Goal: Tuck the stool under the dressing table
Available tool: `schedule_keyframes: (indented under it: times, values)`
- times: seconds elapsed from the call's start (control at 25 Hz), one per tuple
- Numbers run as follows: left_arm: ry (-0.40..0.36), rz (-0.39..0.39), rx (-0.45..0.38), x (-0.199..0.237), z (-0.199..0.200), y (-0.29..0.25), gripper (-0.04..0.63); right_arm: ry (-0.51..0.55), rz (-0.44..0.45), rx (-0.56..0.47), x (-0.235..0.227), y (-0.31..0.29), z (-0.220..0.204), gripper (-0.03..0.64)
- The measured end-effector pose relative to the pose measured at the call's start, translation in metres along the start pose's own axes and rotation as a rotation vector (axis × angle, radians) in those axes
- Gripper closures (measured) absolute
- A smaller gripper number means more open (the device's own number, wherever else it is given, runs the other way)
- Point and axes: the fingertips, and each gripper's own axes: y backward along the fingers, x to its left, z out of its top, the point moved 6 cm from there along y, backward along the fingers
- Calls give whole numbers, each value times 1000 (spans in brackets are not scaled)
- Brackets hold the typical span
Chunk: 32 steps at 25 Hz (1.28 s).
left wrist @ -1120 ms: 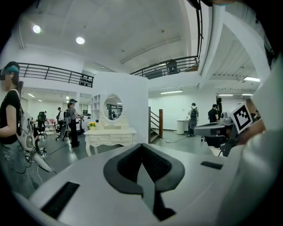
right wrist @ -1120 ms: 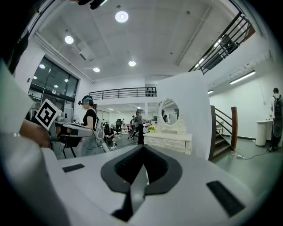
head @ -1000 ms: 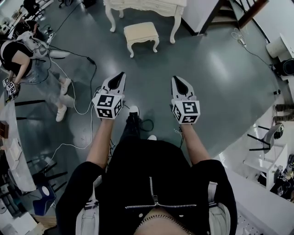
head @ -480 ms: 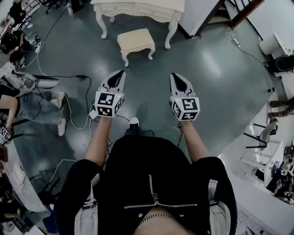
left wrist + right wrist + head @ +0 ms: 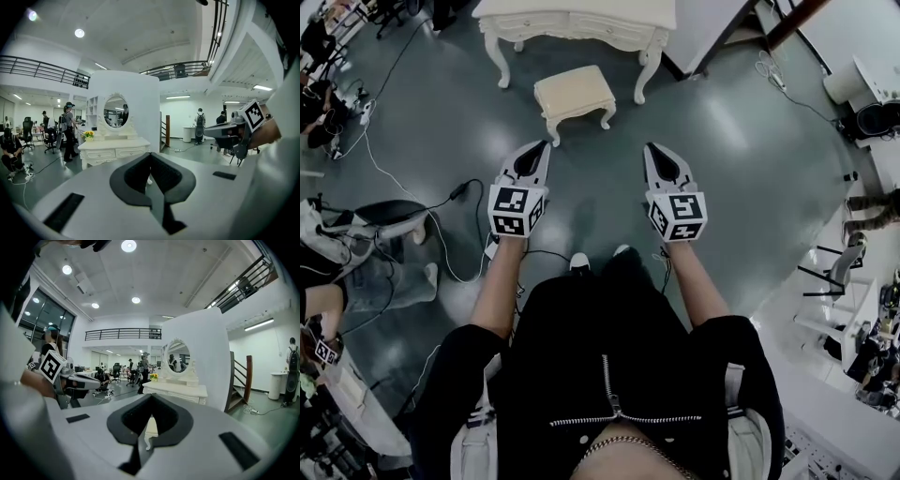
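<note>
A cream stool (image 5: pixel 573 91) with curved legs stands on the grey floor, just in front of the white dressing table (image 5: pixel 581 19) and outside its legs. Both grippers are held out side by side, pointing at them. My left gripper (image 5: pixel 546 144) is shut and empty, a short way before the stool's near left corner. My right gripper (image 5: pixel 648 146) is also shut and empty, off to the stool's right. In the right gripper view the stool (image 5: pixel 150 428) shows through the jaw opening below the shut tips (image 5: pixel 151 395). In the left gripper view the dressing table (image 5: pixel 115 149) with its oval mirror stands ahead, behind the shut tips (image 5: pixel 150 154).
Cables (image 5: pixel 455 197) trail over the floor at the left, near a seated person (image 5: pixel 356 253). A white partition (image 5: pixel 708 28) stands behind the table, with stairs (image 5: pixel 787 14) to its right. White furniture (image 5: pixel 825 319) lines the right side. Other people stand further back.
Both grippers have moved forward together toward the stool, still shut. The stool and dressing table now sit closer and lower in the head view, and the seated person has slid back at the left.
</note>
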Motion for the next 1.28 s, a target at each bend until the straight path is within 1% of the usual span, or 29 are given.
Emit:
schedule_keyframes:
  times: [0.24, 0.4, 0.6, 0.84, 0.96, 1.12, 1.28]
  values:
    - [14, -2, 9, 19, 5, -41, 574, -12, 2, 12, -22, -37, 0, 611]
    - [22, 11, 17, 32, 10, -85, 574, -21, 22, 15, -52, -79, -1, 611]
    - [30, 49, 32, 49, 28, -149, 574, -19, 71, 16, -100, -140, 11, 611]
    - [64, 112, 33, 75, 49, -226, 574, 7, 134, 10, -161, -216, 33, 611]
    - [74, 138, 39, 85, 57, -263, 574, -2, 155, 10, -192, -252, 37, 611]
    - [92, 168, 34, 91, 73, -299, 574, -13, 185, 15, -225, -286, 42, 611]
    - [99, 195, 39, 101, 82, -316, 574, -19, 222, 16, -235, -312, 47, 611]
